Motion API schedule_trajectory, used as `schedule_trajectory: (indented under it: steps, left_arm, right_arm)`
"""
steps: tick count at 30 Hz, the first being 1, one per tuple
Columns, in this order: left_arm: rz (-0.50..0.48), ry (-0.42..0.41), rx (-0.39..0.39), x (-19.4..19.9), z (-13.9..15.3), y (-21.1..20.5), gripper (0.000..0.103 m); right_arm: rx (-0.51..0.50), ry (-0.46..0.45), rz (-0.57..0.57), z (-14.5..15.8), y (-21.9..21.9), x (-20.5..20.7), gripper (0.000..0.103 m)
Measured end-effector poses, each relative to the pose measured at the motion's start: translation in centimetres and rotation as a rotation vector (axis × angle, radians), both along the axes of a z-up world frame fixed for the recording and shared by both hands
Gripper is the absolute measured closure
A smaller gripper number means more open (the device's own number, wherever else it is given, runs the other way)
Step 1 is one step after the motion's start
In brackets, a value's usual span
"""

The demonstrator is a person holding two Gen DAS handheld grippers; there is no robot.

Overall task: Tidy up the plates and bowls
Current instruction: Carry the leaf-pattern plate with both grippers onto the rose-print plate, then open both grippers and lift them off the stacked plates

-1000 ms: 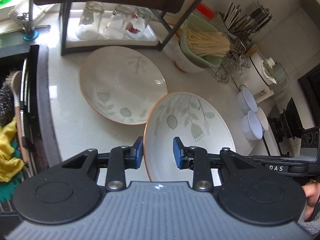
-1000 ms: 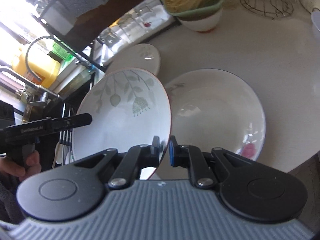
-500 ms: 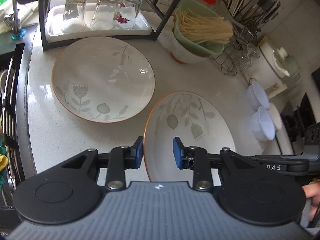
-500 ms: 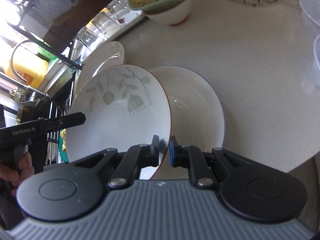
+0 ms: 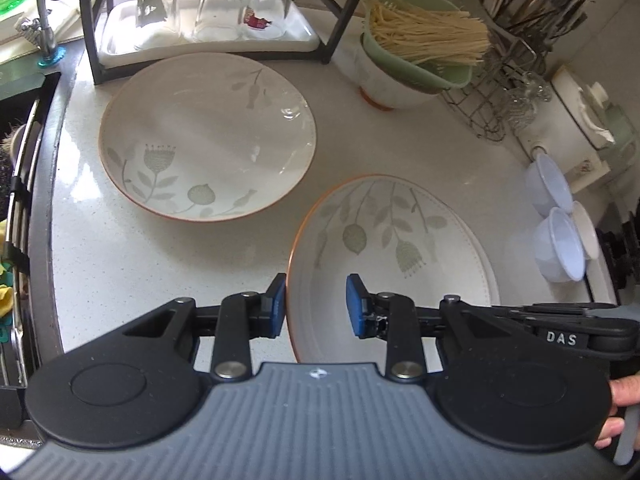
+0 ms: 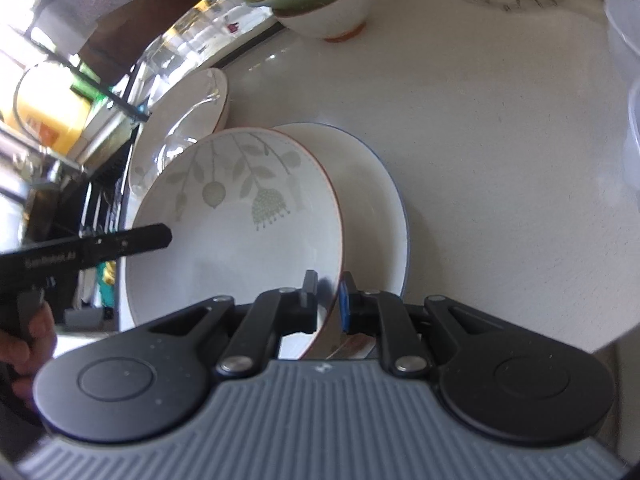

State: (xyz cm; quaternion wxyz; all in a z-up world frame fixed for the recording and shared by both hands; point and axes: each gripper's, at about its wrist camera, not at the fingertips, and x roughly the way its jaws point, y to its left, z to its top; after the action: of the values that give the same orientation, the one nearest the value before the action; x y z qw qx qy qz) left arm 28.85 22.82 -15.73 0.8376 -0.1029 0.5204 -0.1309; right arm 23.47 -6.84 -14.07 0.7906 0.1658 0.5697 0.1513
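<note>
My right gripper (image 6: 327,300) is shut on the rim of a leaf-patterned bowl (image 6: 236,232) and holds it tilted above a plain white plate (image 6: 372,208) with a blue rim. The same bowl (image 5: 392,256) fills the lower right of the left wrist view. My left gripper (image 5: 316,306) is open, its fingers straddling the bowl's left rim without clamping it. A second leaf-patterned bowl (image 5: 208,136) lies flat on the white counter, to the left of the held one; it also shows in the right wrist view (image 6: 180,128).
A dark rack with a tray of upturned glasses (image 5: 208,12) stands behind. A bowl with a green strainer of noodles (image 5: 416,48), a wire utensil rack (image 5: 500,92) and small white bowls (image 5: 560,236) are at right. The sink (image 5: 20,200) is at left.
The right gripper has carried the leaf-patterned bowl over the white plate and lowered it closer. The left wrist view has shifted left, bringing the flat bowl fully into sight. Both grippers keep their state.
</note>
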Motion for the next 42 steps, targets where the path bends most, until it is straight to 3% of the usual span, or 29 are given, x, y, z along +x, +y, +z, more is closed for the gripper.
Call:
schedule_trajectory:
  steps: [6,10,16,27,34,42]
  left_arm:
    - [0.069,0.020,-0.011,0.1,-0.4,0.0,0.069]
    - [0.087,0.022,0.022,-0.1,-0.7,-0.7,0.069]
    - [0.145,0.055,-0.009,-0.6,-1.1,-0.4,0.069]
    - [0.149,0.036,0.054,-1.1,-0.6,-1.7,0.069]
    - [0.173,0.001,0.045,-2.6,1.3,-2.3,0.068]
    - [0.199,-0.032,0.059,-5.5,4.0,-3.6,0.068]
  right_arm:
    - [0.003,0.006,0.010,0.0,-0.3,0.1,0.089]
    - [-0.016,-0.010,0.020,0.1,-0.1,-0.2,0.089]
    - [-0.012,-0.003,0.020,-0.1,-0.2,0.1,0.089]
    - [-0.039,-0.045,0.015,0.2,-1.0,0.1,0.090]
    - [-0.067,-0.101,0.025,1.3,-1.4,-0.2,0.090]
    - [-0.055,-0.233,0.052,5.0,-1.9,-1.4,0.090]
